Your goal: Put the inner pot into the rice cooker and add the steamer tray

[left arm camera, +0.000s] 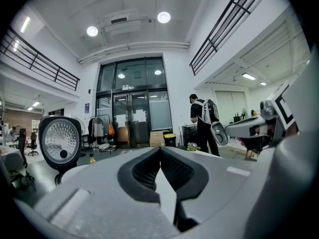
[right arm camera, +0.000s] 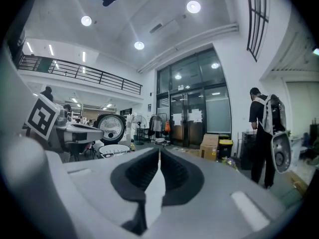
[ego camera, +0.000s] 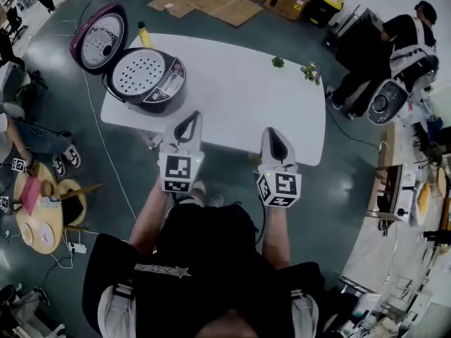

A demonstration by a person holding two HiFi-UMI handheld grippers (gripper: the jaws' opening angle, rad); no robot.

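Observation:
The rice cooker (ego camera: 144, 79) stands at the far left of the white table (ego camera: 232, 97) with its maroon lid (ego camera: 101, 37) swung open. A white perforated steamer tray (ego camera: 137, 72) lies in its mouth; the inner pot beneath is hidden. My left gripper (ego camera: 189, 120) hovers at the table's near edge, just right of the cooker, shut and empty. My right gripper (ego camera: 273, 134) is level with it further right, also shut on nothing. In the left gripper view the jaws (left arm camera: 160, 148) meet, with the lid (left arm camera: 60, 139) at left. The right gripper view shows closed jaws (right arm camera: 159, 151) and the tray (right arm camera: 113, 150).
A yellow bottle (ego camera: 144, 35) stands behind the cooker. Two small plants (ego camera: 278, 62) (ego camera: 311, 71) sit at the table's far right. A person (ego camera: 394, 48) stands beyond the right end. Cardboard (ego camera: 211, 2) lies on the floor behind, and a round wooden table (ego camera: 39, 210) is at left.

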